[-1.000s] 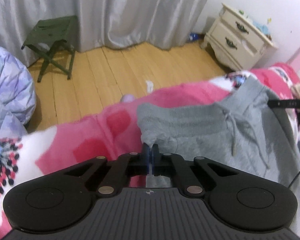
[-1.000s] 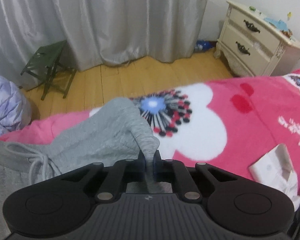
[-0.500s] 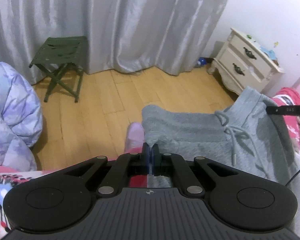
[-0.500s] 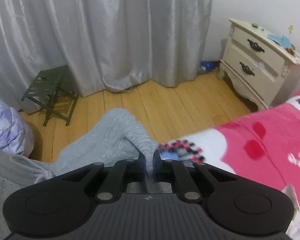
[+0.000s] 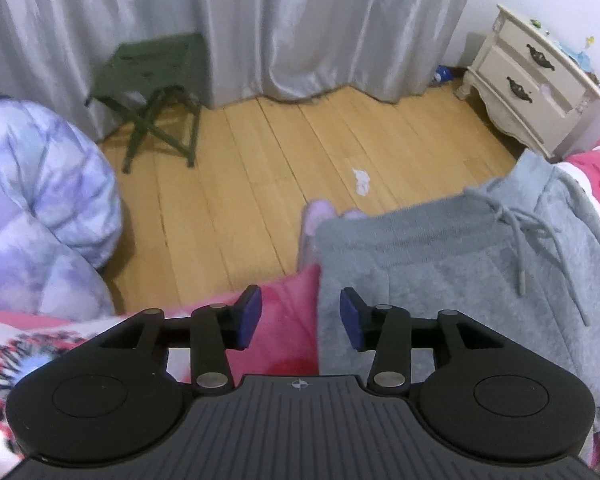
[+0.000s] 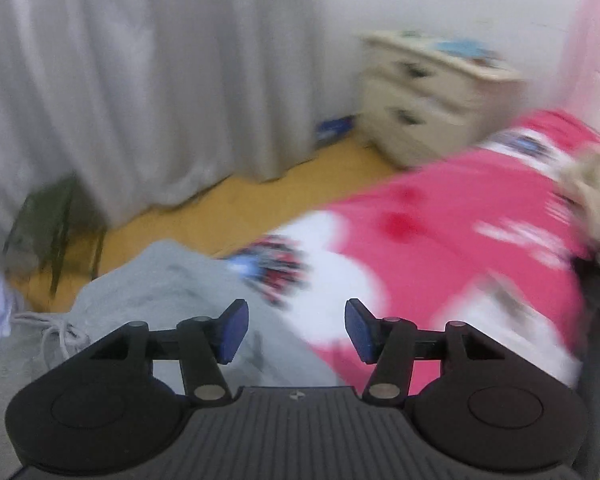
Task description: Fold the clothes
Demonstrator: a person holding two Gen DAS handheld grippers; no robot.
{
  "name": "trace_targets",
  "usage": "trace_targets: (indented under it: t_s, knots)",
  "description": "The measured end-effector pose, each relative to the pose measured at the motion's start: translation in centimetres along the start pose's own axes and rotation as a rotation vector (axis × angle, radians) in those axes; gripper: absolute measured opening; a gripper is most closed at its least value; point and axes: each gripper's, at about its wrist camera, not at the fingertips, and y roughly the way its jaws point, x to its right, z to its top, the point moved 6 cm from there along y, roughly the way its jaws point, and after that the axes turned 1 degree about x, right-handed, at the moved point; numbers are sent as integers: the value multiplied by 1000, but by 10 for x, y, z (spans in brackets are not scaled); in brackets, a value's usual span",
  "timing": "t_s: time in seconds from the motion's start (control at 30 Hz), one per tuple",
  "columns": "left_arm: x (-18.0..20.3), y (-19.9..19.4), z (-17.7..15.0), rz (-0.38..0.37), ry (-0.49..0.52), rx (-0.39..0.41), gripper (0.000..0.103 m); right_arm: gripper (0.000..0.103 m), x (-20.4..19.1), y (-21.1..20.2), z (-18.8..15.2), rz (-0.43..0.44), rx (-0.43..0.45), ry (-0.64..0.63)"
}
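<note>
The grey fleece sweatpants [image 5: 452, 264], with a ribbed waistband and a knotted drawcord [image 5: 516, 220], are spread over the near edge of a bed covered by a pink, white-flowered plush blanket [image 5: 284, 320]. In the left wrist view the garment is seen ahead of and to the right of the left gripper [image 5: 300, 316]; its left edge runs almost straight away from the gap between the jaws, and the waistband lies crosswise beyond them. The jaws of this gripper are opening, and no cloth is pinched between them: only pink blanket and the garment's edge are seen below the gap. In the blurred right wrist view the same grey cloth [image 6: 160, 292] is found ahead of and to the left of the right gripper [image 6: 294, 330], whose jaws are likewise opening with nothing clamped, the cloth merely passing beneath the left jaw. The waistband's long axis is thus judged to run from one gripper to the other, each being nearest to its own end, so a fold would probably call for both corners to be retaken and carried along the legs, which cannot be seen. Beyond the bed a wooden plank floor [image 5: 260, 168], a green folding stool [image 5: 156, 80], grey curtains [image 5: 300, 20], a cream bedside cabinet [image 5: 536, 80] and a lilac quilted duvet [image 5: 40, 200] are visible.
</note>
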Motion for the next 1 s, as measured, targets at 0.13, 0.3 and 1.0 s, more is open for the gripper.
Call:
trace_targets:
  t_s: [0.13, 0.3, 1.0]
  knots:
    - [22, -23, 11, 10, 94, 84, 51, 56, 101, -115, -67, -179, 16, 131]
    - [110, -43, -1, -135, 282, 130, 56, 56, 198, -246, -204, -419, -122, 284]
    - [435, -90, -216, -561, 996, -177, 57, 23, 261, -172, -302, 11, -301, 445]
